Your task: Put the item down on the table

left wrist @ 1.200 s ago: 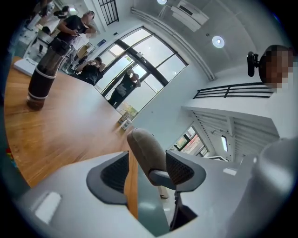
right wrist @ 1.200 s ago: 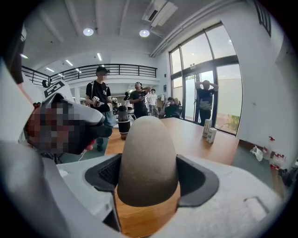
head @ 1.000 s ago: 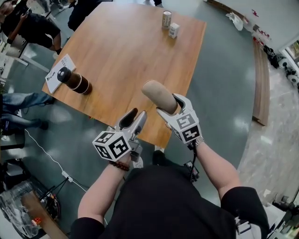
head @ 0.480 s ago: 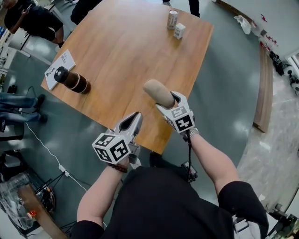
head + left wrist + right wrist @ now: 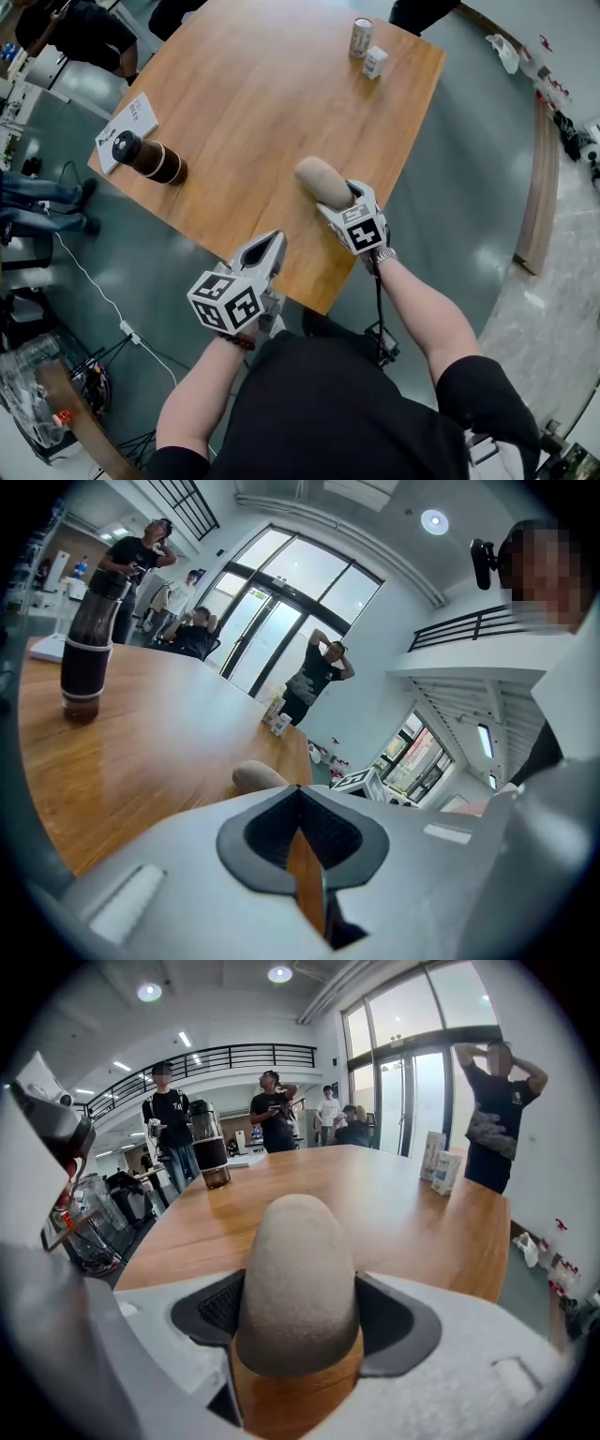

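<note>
A beige, rounded, rough-surfaced item (image 5: pixel 322 180) sticks out from my right gripper (image 5: pixel 339 199), which is shut on it above the near part of the wooden table (image 5: pixel 253 103). In the right gripper view the item (image 5: pixel 298 1279) fills the gap between both dark pads (image 5: pixel 211 1312). My left gripper (image 5: pixel 263 253) hangs over the table's near edge, shut with nothing in it; in the left gripper view (image 5: pixel 300 832) its pads meet and the item's tip (image 5: pixel 260 776) shows beyond them.
A dark cylindrical bottle (image 5: pixel 150 159) stands on the table's left side beside a white booklet (image 5: pixel 128 125). A can (image 5: pixel 361 36) and a small white carton (image 5: pixel 375 63) stand at the far end. Several people stand round the table. Cables lie on the floor at left.
The left gripper's jaws have closed from partly open to fully shut. The right gripper with the item has shifted slightly farther over the table.
</note>
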